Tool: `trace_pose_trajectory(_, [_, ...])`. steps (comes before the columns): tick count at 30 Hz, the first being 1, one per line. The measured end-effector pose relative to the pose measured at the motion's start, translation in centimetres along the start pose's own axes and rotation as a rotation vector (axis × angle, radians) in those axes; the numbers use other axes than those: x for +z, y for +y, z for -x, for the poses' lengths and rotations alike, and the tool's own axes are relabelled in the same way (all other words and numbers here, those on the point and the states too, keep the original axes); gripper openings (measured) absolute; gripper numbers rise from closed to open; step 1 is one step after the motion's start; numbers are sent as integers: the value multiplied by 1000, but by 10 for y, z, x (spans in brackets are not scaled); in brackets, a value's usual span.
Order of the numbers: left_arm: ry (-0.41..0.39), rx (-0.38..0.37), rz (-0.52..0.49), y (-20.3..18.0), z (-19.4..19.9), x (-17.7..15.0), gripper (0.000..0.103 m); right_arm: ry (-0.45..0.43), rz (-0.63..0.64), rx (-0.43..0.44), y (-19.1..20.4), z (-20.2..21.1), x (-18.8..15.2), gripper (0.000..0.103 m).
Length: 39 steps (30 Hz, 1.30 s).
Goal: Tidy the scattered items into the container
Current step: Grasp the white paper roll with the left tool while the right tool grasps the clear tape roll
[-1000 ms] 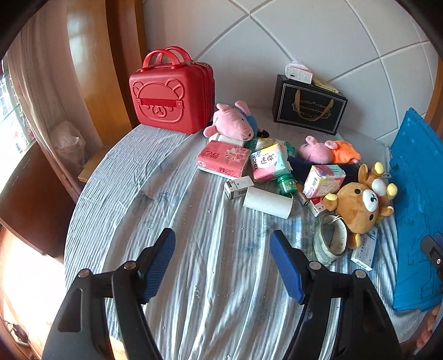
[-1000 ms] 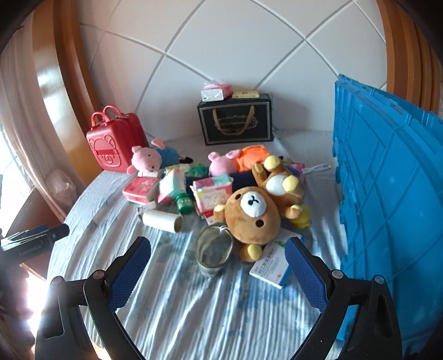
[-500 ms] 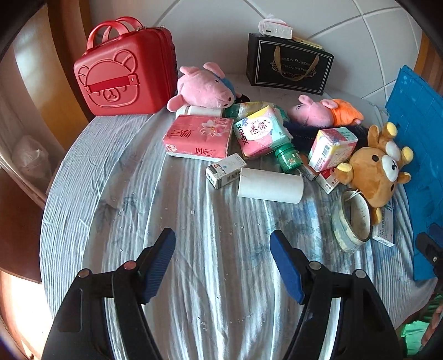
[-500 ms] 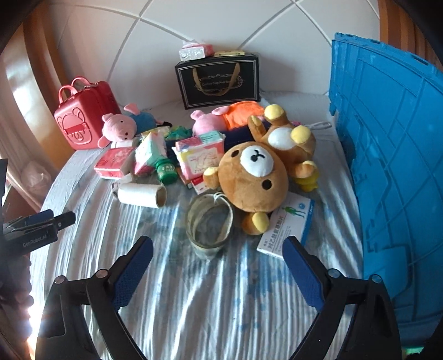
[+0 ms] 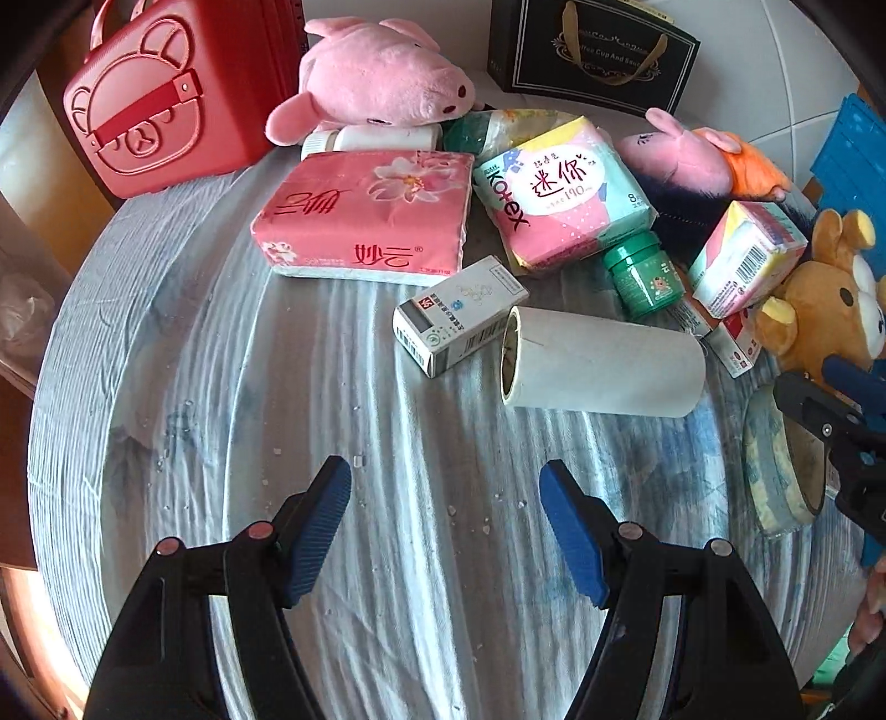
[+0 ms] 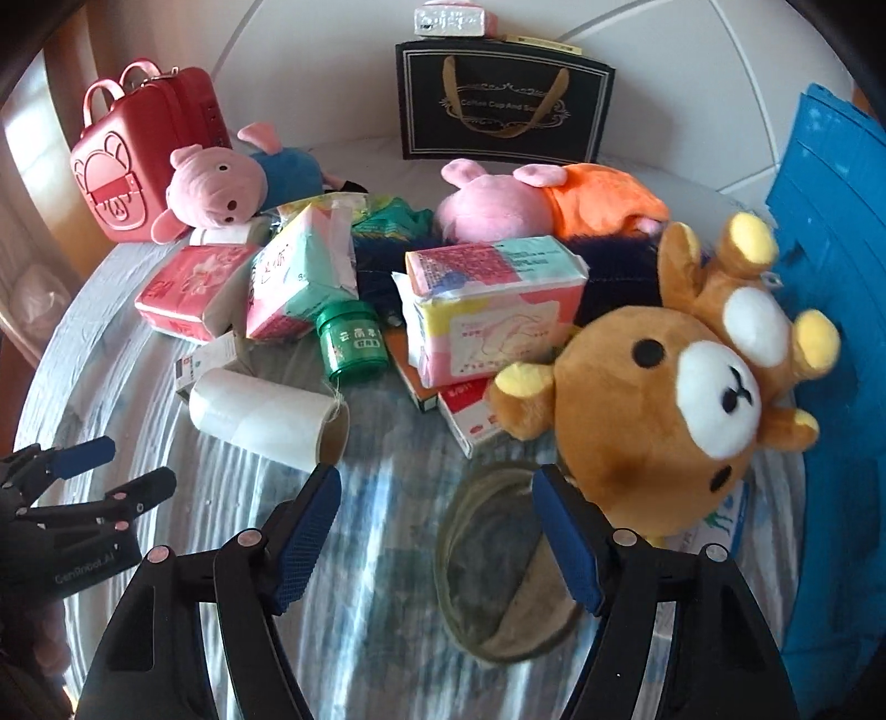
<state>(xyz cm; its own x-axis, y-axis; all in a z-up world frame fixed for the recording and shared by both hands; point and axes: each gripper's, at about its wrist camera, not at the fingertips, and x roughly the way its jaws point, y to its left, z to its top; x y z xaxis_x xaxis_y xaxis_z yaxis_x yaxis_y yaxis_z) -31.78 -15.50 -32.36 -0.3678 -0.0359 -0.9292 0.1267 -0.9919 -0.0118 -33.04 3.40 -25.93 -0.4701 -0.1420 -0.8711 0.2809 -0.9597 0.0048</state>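
Left gripper point(image 5: 446, 518) jaws apart, empty, over striped cloth on desk point(image 5: 221, 387), white roll point(image 5: 601, 368) just ahead. Right gripper point(image 6: 434, 523) jaws have just been closing, still apart, tape ring point(image 6: 498, 576) partly between them, no pad contact visible. Brown bear plush point(image 6: 664, 399) beside blue container point(image 6: 830, 277) at right. Pink tissue pack point(image 5: 365, 213), green jar point(image 5: 645, 274) in pile.

Round table point(image 5: 166, 387) under wrinkled pale blue striped cloth. Red bear-face case point(image 5: 166, 105) upright at table's far left edge, handles up. Black gift bag point(image 6: 504, 111) with gold rope handles upright at table's far side, against white tiled wall point(image 6: 664, 83). Small wrapped packet point(image 6: 454, 19) lying on top of bag. Wooden trim left of table.
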Motion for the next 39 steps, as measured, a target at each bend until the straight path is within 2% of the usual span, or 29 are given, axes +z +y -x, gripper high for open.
trace_pose_trajectory(6, [19, 6, -24, -5, -23, 16, 70, 36, 46, -23, 7, -37, 15, 73])
trace_pose_trajectory(10, [-9, 44, 11, 10, -20, 30, 70, 80, 72, 34, 20, -49, 11, 72])
trace_pose_trajectory(14, [-67, 63, 59, 31, 4, 40, 70, 122, 83, 234, 43, -42, -3, 72])
trace_pose_trajectory(18, [-53, -16, 65, 25, 20, 38, 70, 160, 51, 331, 58, -34, -23, 72])
trace_pose_trajectory(20, [-35, -54, 39, 9, 19, 34, 70, 145, 22, 316, 54, -23, -32, 72])
trace_pose_trajectory(23, [0, -6, -6, -15, 4, 28, 70, 84, -46, 258, 31, 5, -43, 74])
trace_pose_trajectory(25, [44, 13, 1, -21, -9, 22, 70, 41, -123, 190, 7, 23, -49, 80])
trace_pose_trajectory(28, [92, -3, 22, -24, -22, 13, 70, -6, -235, 75, -30, 41, -58, 83])
trace_pose_trajectory(32, [101, 0, -2, -33, -31, 5, 70, 31, -290, 21, -54, 26, -61, 86])
trace_pose_trajectory(34, [75, 4, -32, -39, -29, 3, 70, 36, -279, 14, -54, 11, -59, 86])
trace_pose_trajectory(37, [44, 26, -80, -49, -28, 2, 70, 30, -244, -42, -49, -4, -57, 96])
trace_pose_trajectory(39, [34, 27, -93, -54, -28, 1, 70, 21, -231, -63, -50, -13, -56, 97])
